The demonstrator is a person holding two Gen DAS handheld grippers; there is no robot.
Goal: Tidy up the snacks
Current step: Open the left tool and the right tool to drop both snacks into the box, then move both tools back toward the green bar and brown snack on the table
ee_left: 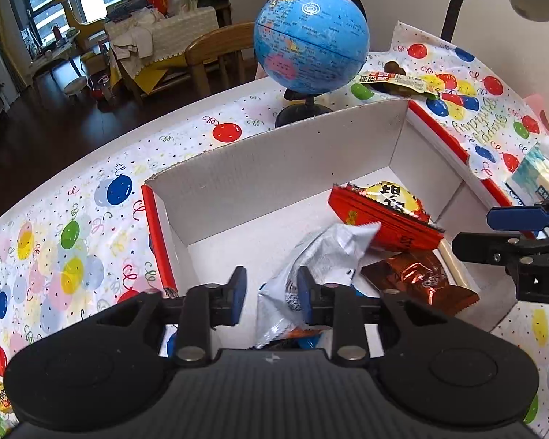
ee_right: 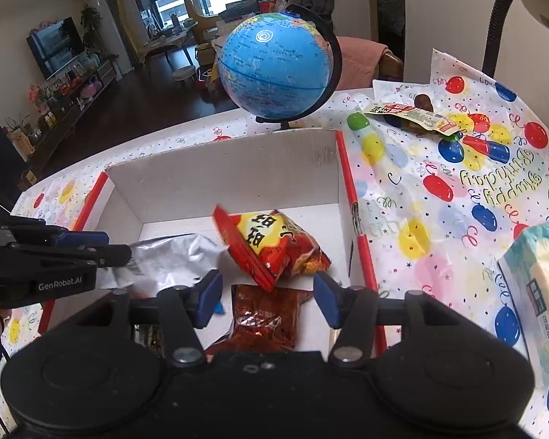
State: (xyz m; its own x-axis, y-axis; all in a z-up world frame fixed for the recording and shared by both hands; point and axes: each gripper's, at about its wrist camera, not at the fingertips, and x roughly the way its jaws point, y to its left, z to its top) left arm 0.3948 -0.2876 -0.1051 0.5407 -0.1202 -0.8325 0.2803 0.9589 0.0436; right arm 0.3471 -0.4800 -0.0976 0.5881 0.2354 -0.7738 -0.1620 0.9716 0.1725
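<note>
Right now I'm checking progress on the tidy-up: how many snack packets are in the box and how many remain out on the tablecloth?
In the cardboard box: 3 (silver packet, red-and-yellow packet, brown foil packet)
On the balloon tablecloth: 1 (brown snack packet)
Total: 4

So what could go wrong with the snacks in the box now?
The silver packet lies between the open fingers of the left gripper, so pulling away could snag it and drag it out of the box. The red chip bag leans tilted on the brown packet and might slide when the right gripper moves. One snack lies outside, beside the globe; reaching for it could bump the globe.
</note>
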